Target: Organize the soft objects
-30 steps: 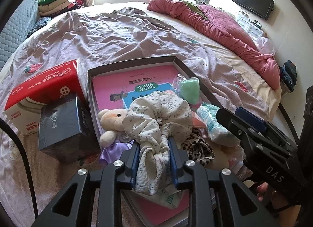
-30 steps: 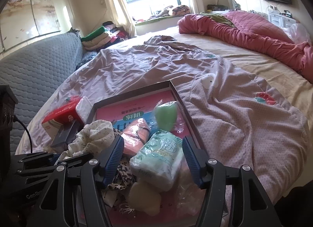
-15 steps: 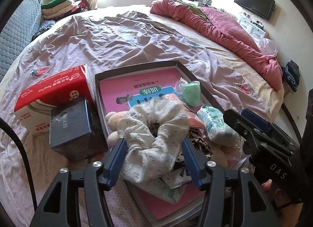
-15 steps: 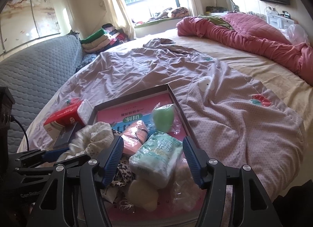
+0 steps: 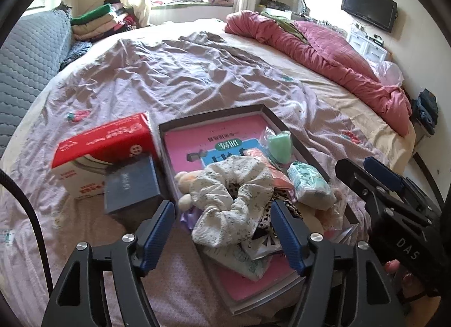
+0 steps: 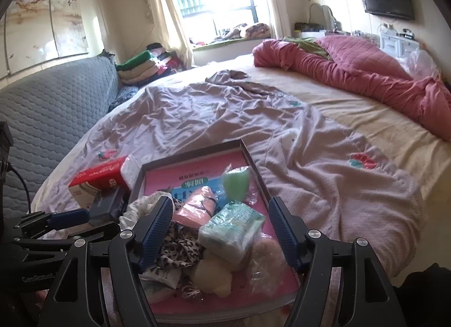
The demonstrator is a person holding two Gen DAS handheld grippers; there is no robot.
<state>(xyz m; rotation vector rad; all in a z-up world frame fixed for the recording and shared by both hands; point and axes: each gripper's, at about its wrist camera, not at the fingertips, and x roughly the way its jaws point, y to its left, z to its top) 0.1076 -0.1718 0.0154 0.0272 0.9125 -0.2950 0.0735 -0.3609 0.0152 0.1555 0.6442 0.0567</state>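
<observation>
Landmark: the shallow dark tray lying on the bed, a pink booklet flat inside it.
Soft things: all heaped at the near end of the tray, on the booklet.
Scrunchie: the pale floral scrunchie lies slack on top of the heap, at the tray's near left corner.
Bear: a small plush bear peeps out from under the scrunchie, against the tray's left wall.
Tissue pack: the mint tissue pack lies near the tray's right wall, tilted on a cream puff.
Sponge: a green sponge in a clear bag sits further up the tray, beside its right wall.
Leopard cloth: a leopard-print piece lies in the heap between scrunchie and tissue pack.
Outside the tray: a red-and-white carton and a dark box stand just beside its left wall.
Left tool: jaws have just been opening and stand wide; the scrunchie lies between them, and the pads look clear of it.
Right tool: jaws have just been opening, wide either side of the tissue pack, not pressing it.
Step in hand: by my reading, letting go, both pieces set down in the tray.
Next move: probably draw both tools back clear of the heap without dragging the scrunchie, then check nothing soft is left outside the tray.
</observation>
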